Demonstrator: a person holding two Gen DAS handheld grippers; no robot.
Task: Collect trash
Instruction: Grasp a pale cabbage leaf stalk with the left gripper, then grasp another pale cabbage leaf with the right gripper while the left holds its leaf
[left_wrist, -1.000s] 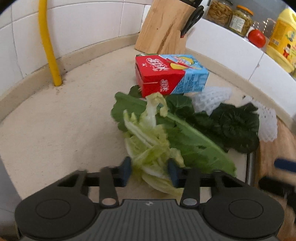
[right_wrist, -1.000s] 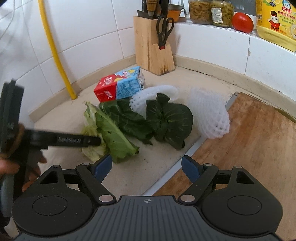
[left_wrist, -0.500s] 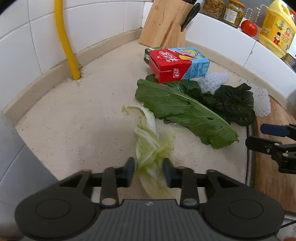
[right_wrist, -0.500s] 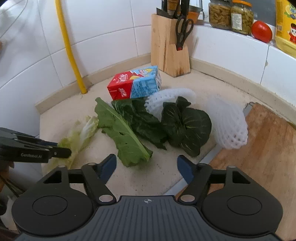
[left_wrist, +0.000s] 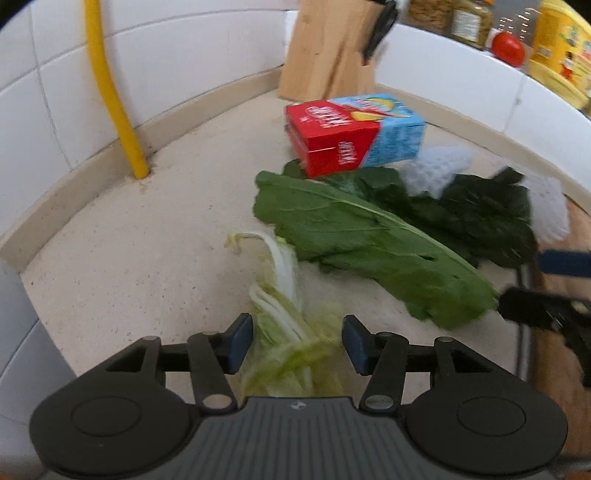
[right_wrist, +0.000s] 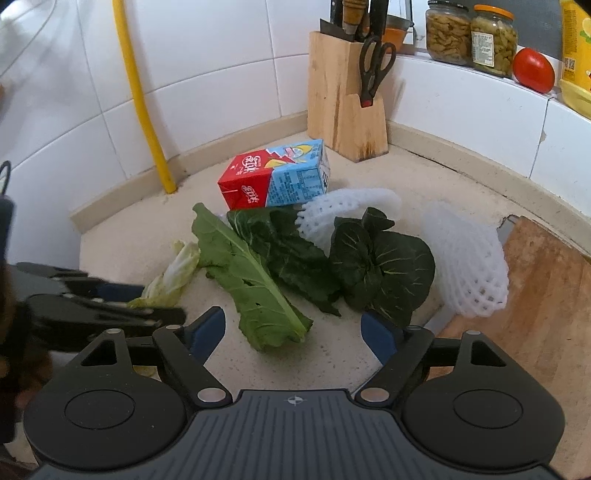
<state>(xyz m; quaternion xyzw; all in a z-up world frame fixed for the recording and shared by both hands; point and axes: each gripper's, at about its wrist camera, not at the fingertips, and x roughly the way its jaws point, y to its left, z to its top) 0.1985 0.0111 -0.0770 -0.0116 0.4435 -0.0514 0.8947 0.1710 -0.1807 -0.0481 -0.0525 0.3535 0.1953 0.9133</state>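
A pale cabbage leaf (left_wrist: 284, 280) (right_wrist: 181, 266) lies on the beige counter (left_wrist: 129, 258), apart from the pile. My left gripper (left_wrist: 297, 343) (right_wrist: 159, 302) straddles its near end. Its jaws are opening, and the leaf sits loose between the pads. Behind the cabbage leaf lie a long green leaf (left_wrist: 369, 251) (right_wrist: 251, 280), dark leaves (right_wrist: 380, 266), two white foam nets (right_wrist: 469, 258) (right_wrist: 347, 206) and a red-and-blue drink carton (left_wrist: 351, 136) (right_wrist: 273, 177). My right gripper (right_wrist: 293, 328) (left_wrist: 521, 280) hangs open over the counter just in front of the green leaf, holding nothing.
A wooden knife block (right_wrist: 347, 110) with scissors stands in the back corner. A yellow pipe (right_wrist: 140, 103) runs down the tiled wall. A wooden cutting board (right_wrist: 528, 295) lies to the right. Jars (right_wrist: 469, 33), a tomato (right_wrist: 533, 70) and a yellow bottle (right_wrist: 576, 55) line the ledge.
My left gripper dragged the pale cabbage leaf out of the pile toward the near left of the counter, and its jaws have spread off the leaf. The right gripper has barely shifted.
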